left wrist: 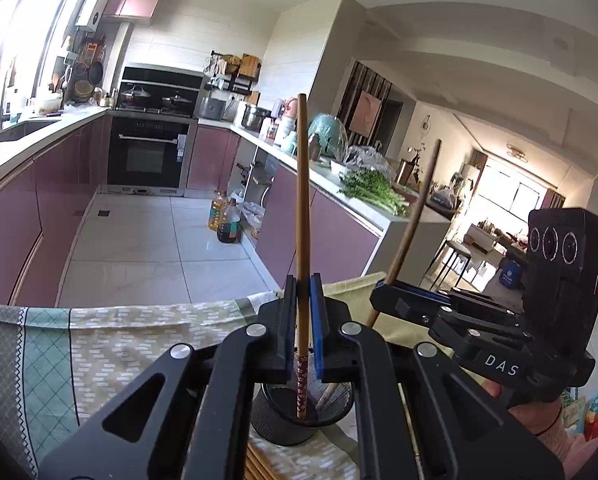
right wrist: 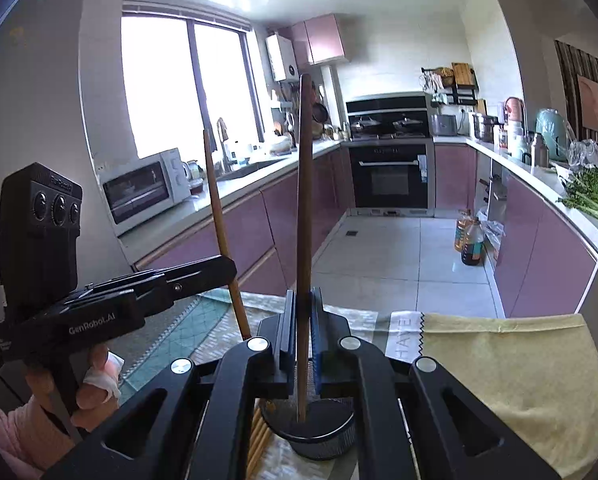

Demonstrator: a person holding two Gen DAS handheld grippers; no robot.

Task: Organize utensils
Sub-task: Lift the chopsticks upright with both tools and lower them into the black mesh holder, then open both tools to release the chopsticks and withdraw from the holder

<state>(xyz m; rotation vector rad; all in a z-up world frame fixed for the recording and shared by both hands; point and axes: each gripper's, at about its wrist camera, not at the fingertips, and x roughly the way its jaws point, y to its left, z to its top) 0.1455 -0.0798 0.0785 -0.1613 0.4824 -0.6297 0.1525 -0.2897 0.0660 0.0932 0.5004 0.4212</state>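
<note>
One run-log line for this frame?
left gripper: shut on chopstick | right gripper: shut on second chopstick | both tips over black holder | spare chopsticks beside it

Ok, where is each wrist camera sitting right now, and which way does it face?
Left wrist: on the left gripper, facing the oven; the right gripper shows at right.
Right wrist: on the right gripper, facing window and oven; the left gripper and hand show at left.
Shared: each clamps a chopstick upright over the black holder.

Home kitchen, built-in oven point(right wrist: 391, 174), microwave point(right wrist: 141, 190), sink faucet point(right wrist: 221, 136)
</note>
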